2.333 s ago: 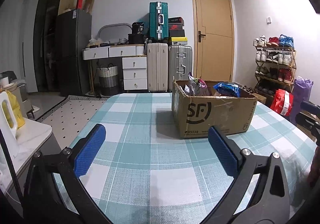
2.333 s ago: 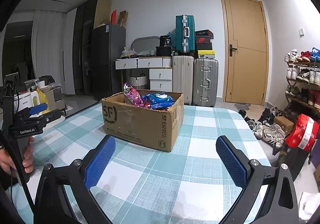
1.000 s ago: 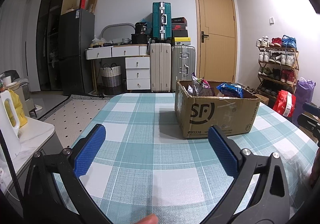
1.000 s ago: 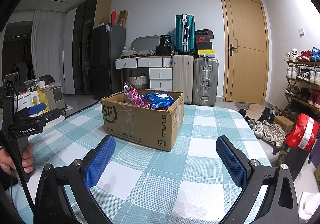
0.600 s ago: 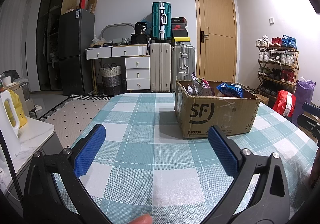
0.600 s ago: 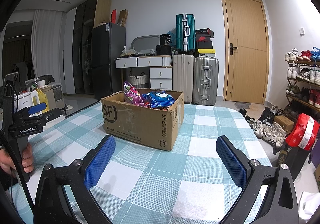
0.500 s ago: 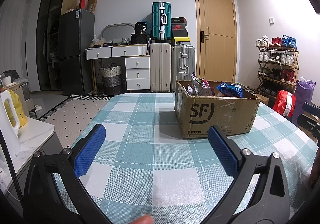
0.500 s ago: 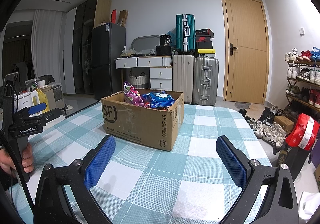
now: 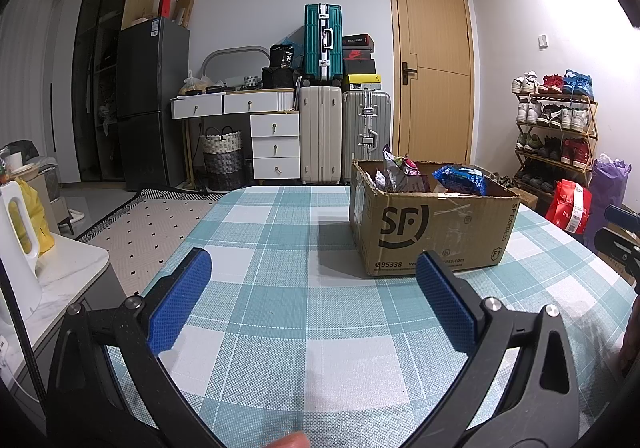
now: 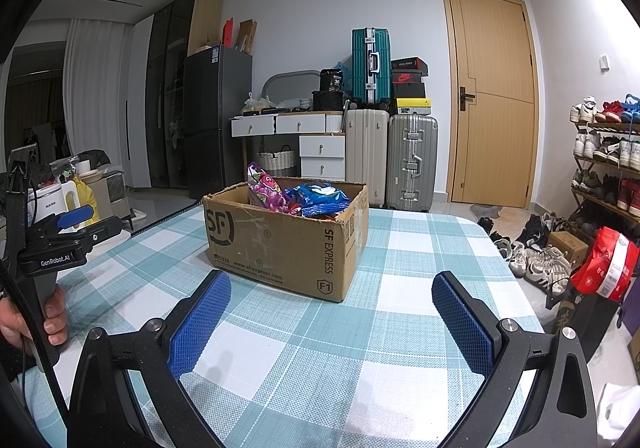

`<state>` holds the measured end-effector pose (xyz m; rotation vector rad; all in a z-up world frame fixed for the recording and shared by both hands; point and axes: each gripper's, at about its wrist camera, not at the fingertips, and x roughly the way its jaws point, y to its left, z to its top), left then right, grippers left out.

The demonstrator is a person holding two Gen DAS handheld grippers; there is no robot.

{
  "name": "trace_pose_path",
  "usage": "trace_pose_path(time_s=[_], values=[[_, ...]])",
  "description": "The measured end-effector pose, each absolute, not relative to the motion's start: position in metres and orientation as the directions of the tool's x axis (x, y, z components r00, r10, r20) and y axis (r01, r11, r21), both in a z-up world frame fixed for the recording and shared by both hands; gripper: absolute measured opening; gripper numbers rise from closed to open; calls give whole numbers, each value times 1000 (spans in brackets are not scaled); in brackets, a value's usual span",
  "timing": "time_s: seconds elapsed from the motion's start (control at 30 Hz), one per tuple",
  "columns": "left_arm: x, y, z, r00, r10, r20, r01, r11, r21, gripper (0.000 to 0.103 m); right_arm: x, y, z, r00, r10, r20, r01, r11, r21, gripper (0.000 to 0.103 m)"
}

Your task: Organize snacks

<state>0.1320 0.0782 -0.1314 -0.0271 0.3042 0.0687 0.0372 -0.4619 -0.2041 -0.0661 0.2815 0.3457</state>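
A brown cardboard box [image 9: 432, 224] marked SF stands on the teal checked table [image 9: 296, 288]; it also shows in the right wrist view [image 10: 280, 244]. Inside it are a purple snack bag [image 10: 266, 188] and a blue snack bag [image 10: 320, 198], also seen in the left wrist view as a purple bag [image 9: 396, 172] and a blue bag [image 9: 460, 178]. My left gripper [image 9: 314, 288] is open and empty, short of the box. My right gripper [image 10: 332, 308] is open and empty, just short of the box's near corner.
The left gripper's body [image 10: 60, 244], held in a hand, shows at the table's left edge. A white counter [image 9: 56, 284] with a kettle stands left of the table. Suitcases [image 9: 344, 136], drawers, a fridge, a door and a shoe rack [image 9: 556, 136] line the room.
The left wrist view has shifted slightly since 2.3 s ago; a fingertip now shows at its bottom edge. The right gripper and the box have not moved.
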Motion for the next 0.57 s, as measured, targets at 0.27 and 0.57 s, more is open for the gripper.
trace_pose_path(time_s=[0.27, 0.57], values=[[132, 78, -131, 952, 63, -300, -72, 997, -16, 102, 37, -462, -204, 902, 325, -284, -344, 939, -16, 102], [132, 78, -131, 952, 63, -300, -71, 997, -16, 102, 37, -462, -204, 902, 326, -284, -344, 939, -16, 102]])
